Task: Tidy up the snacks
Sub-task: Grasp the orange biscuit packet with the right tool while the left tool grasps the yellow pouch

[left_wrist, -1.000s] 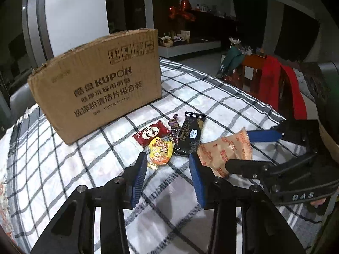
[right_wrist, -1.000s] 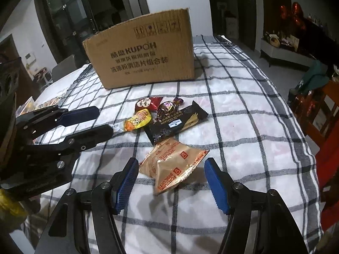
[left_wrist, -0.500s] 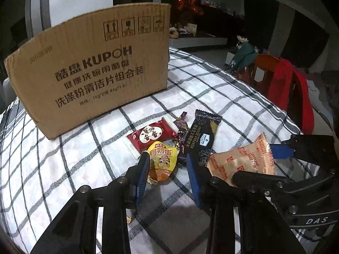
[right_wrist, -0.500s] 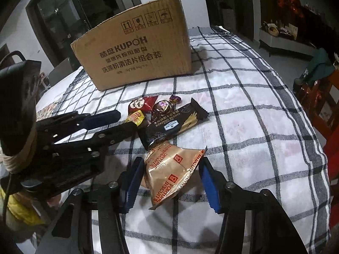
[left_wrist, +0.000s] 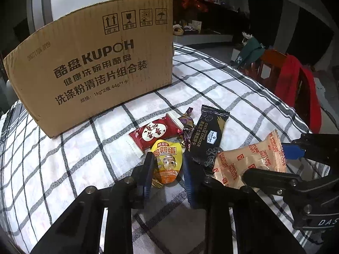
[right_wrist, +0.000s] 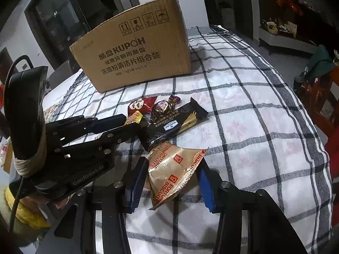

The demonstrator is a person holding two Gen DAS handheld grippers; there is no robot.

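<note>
Left gripper [left_wrist: 167, 165]: your jaws are closing on the yellow egg snack packet [left_wrist: 167, 160], which sits between the blue pads; the left pad looks to touch its edge, the right pad stands just off it.
Yellow packet's axis: it runs away from you, in line with your fingers, so the pads meet its long sides.
Right gripper [right_wrist: 169, 180]: your jaws are closing around the fortune biscuit bag [right_wrist: 172, 171]; its puffed body fills the gap, yet a sliver of cloth shows beside each pad, so no firm clamp yet.
Biscuit bag's axis: it lies slightly aslant to your fingers, one sealed end near you, the other toward the pile.
Nearer hand: each packet lies straight ahead of its own gripper; the two grippers work side by side, close together.
Pile beyond: black cheese cracker bar [left_wrist: 208, 136], red packet [left_wrist: 154, 134] and a foil-wrapped candy [left_wrist: 186, 121] lie bunched on the checked tablecloth [left_wrist: 233, 89].
Cardboard box [left_wrist: 95, 67]: it stands farthest back, upright, and is probably where the snacks go; its top is out of view, so you would lift both packets up and over the near wall.
</note>
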